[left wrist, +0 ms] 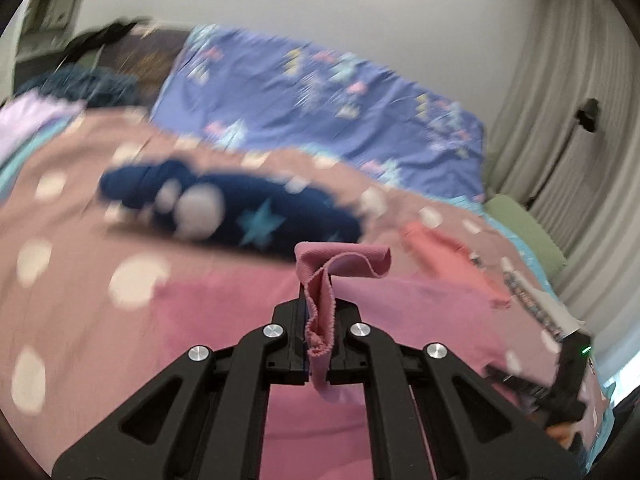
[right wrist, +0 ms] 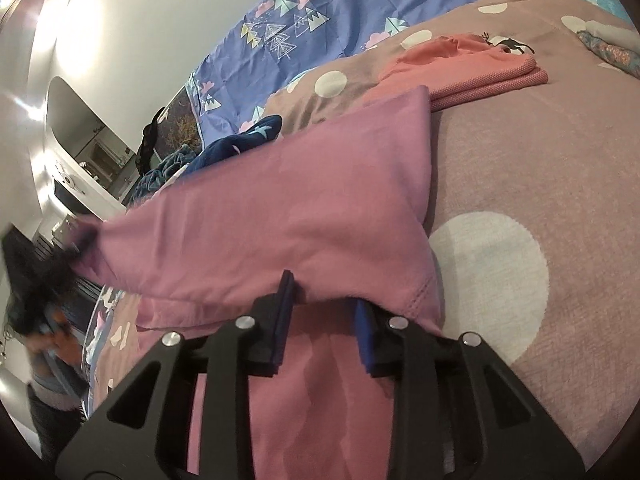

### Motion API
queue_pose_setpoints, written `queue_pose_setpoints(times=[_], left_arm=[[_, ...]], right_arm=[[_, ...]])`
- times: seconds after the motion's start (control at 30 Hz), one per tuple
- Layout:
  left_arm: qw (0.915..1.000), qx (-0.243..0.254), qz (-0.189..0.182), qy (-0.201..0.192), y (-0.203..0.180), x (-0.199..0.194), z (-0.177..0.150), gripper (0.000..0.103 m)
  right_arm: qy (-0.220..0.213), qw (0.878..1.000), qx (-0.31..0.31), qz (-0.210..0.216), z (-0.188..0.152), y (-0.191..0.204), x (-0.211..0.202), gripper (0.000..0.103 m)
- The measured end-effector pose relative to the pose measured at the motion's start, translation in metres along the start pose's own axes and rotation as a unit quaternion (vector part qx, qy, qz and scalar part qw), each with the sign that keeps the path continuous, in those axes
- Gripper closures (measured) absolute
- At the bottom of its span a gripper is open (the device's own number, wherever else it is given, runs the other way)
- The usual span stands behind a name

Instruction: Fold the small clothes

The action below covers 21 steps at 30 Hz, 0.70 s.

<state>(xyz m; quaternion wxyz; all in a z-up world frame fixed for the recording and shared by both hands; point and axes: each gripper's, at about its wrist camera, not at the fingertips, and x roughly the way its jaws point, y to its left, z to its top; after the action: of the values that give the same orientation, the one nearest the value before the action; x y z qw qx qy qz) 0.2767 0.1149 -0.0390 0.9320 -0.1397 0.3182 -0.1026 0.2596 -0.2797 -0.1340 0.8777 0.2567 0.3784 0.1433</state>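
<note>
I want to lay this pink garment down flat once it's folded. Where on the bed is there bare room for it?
The widest bare stretch of the dotted blanket lies right of the pink garment, below the folded coral garment. Left of the pink garment it is crowded: the navy star garment, a teal knit and the purple quilt close in.

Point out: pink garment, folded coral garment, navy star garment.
pink garment (right wrist: 320, 216): right wrist view, middle of the lifted panel.
folded coral garment (right wrist: 472, 68): right wrist view, top layer near the folded edge.
navy star garment (left wrist: 260, 216): left wrist view, beside the teal star.
</note>
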Motion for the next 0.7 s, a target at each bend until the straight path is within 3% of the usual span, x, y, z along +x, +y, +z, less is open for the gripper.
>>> queue_pose_setpoints(times=[0.17, 0.27, 0.33, 0.43, 0.47, 0.5, 0.53, 0.7], left_arm=[[0.9967, -0.038, 0.011, 0.07, 0.049, 0.035, -0.049, 0.098], [0.9943, -0.067, -0.008, 0.083, 0.065, 0.042, -0.057, 0.092], [0.9937, -0.077, -0.021, 0.079, 0.069, 0.039, -0.053, 0.075], [0.9958, -0.057, -0.005, 0.071, 0.062, 0.036, -0.047, 0.067], [0.9961, -0.052, -0.002, 0.071, 0.059, 0.037, -0.044, 0.067], [0.9966, -0.047, 0.0, 0.068, 0.057, 0.037, -0.041, 0.077], [0.9972, -0.04, -0.002, 0.064, 0.055, 0.037, -0.037, 0.101], [0.9997, -0.004, -0.017, 0.019, 0.033, 0.016, -0.01, 0.101]], right_arm=[[0.011, 0.999, -0.044, -0.016, -0.005, 0.019, -0.001, 0.058], [0.018, 0.996, -0.082, -0.025, -0.011, 0.034, -0.005, 0.054], [0.019, 0.995, -0.091, -0.031, -0.017, 0.035, -0.006, 0.054], [0.024, 0.996, -0.083, -0.032, -0.02, 0.031, -0.002, 0.054], [0.024, 0.996, -0.081, -0.031, -0.019, 0.029, -0.002, 0.054], [0.023, 0.996, -0.08, -0.029, -0.019, 0.029, -0.002, 0.054], [0.022, 0.996, -0.08, -0.029, -0.02, 0.029, -0.002, 0.054], [0.016, 0.997, -0.076, -0.023, -0.02, 0.027, -0.003, 0.054]])
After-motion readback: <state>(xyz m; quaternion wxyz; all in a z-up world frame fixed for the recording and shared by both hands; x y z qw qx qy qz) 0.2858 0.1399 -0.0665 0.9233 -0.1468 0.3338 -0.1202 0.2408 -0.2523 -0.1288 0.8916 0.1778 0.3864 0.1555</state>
